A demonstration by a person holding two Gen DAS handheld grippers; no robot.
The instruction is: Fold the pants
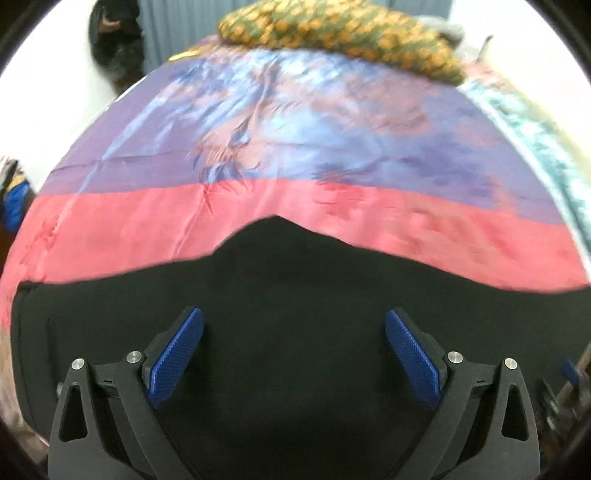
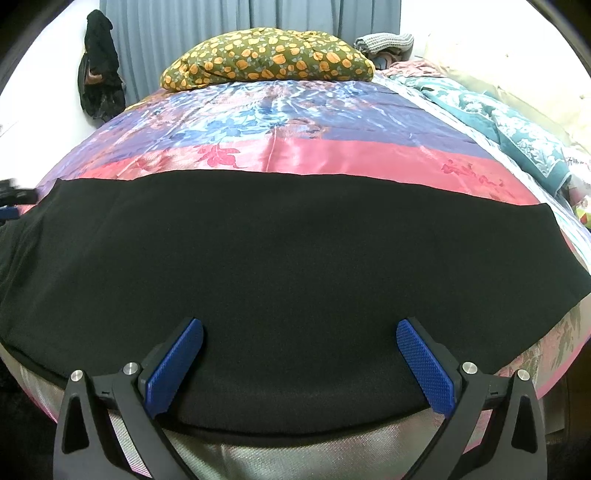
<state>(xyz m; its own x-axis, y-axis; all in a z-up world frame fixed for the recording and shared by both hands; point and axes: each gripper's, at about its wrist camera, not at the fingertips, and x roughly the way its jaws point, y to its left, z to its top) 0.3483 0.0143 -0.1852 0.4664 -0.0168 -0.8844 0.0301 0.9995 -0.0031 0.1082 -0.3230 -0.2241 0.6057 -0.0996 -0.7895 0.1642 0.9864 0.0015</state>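
Observation:
Black pants (image 2: 280,251) lie spread flat across the near part of a bed with a pink and purple satin cover (image 2: 332,125). In the left wrist view the pants (image 1: 295,295) fill the lower half, with a raised peak on their far edge. My left gripper (image 1: 294,317) is open, its blue pads (image 1: 177,354) just above the black cloth, holding nothing. My right gripper (image 2: 299,328) is open over the pants' near edge at the bed's front, holding nothing.
A yellow floral pillow (image 2: 266,61) lies at the head of the bed. A teal patterned blanket (image 2: 509,125) is bunched along the right side. Dark clothes (image 2: 98,66) hang by the grey curtain (image 2: 221,22). The mattress edge (image 2: 295,458) is below the right gripper.

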